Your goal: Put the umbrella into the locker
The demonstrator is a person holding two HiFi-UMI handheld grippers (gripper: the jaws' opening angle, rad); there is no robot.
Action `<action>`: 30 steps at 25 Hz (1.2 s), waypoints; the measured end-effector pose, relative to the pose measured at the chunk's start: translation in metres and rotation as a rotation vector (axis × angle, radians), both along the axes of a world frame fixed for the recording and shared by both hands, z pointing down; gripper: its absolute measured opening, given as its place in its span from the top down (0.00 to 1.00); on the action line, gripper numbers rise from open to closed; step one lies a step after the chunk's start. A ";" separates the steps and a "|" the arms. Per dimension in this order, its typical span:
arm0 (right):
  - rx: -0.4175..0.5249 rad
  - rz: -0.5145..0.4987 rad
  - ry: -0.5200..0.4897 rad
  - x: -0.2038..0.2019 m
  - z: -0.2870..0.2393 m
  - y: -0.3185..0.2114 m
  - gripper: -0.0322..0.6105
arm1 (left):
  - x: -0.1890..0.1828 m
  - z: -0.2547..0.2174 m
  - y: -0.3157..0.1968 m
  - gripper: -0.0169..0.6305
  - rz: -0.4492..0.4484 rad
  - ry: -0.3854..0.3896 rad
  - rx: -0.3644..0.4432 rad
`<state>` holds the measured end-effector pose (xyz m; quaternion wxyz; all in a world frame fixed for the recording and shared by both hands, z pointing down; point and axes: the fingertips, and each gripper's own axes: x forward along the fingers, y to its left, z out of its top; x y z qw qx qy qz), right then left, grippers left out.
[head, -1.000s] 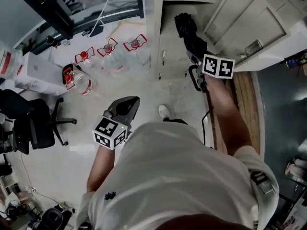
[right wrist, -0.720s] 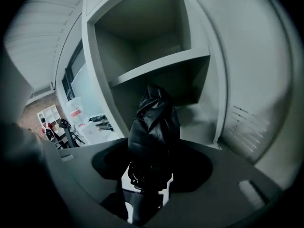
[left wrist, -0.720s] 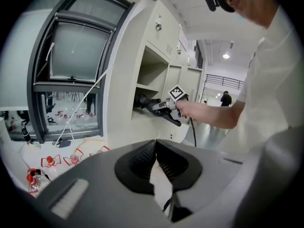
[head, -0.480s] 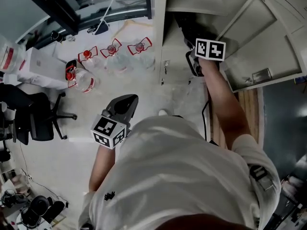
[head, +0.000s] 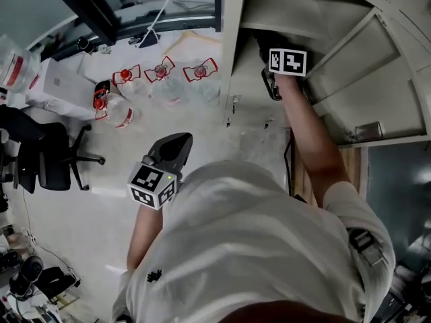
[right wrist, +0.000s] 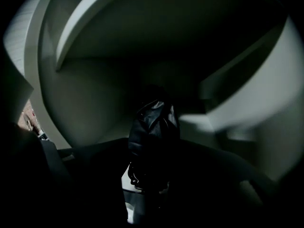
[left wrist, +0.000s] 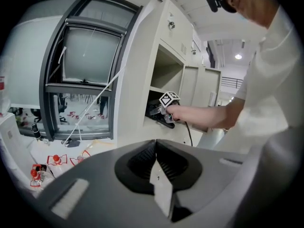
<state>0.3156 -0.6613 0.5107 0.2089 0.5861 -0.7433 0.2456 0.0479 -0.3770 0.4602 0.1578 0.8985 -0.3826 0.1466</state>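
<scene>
Right gripper pushed into locker, clamping black folded umbrella; left gripper fingers together.

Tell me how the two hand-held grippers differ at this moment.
The right hand-held gripper is clamped on a black folded umbrella; the left hand-held gripper holds nothing. The right one reaches into the open locker, while the left one hangs low over the floor, outside it. The right one's view is dark, the left one's is well lit. Shared: both have their jaws together.
</scene>
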 end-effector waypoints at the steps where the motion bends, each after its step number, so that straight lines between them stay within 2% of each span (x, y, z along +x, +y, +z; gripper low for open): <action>1: -0.008 0.002 0.008 0.000 0.003 -0.004 0.59 | 0.000 0.000 0.000 0.88 -0.007 0.001 -0.001; 16: -0.018 -0.017 0.074 -0.002 0.008 -0.029 0.58 | -0.017 0.005 0.020 0.88 -0.055 0.002 -0.036; 24: 0.031 0.015 0.071 -0.001 -0.001 -0.005 0.57 | -0.036 0.006 0.049 0.88 -0.050 0.005 -0.045; 30: 0.071 0.053 0.077 0.003 -0.016 0.026 0.57 | -0.049 0.005 0.069 0.88 -0.013 0.008 -0.043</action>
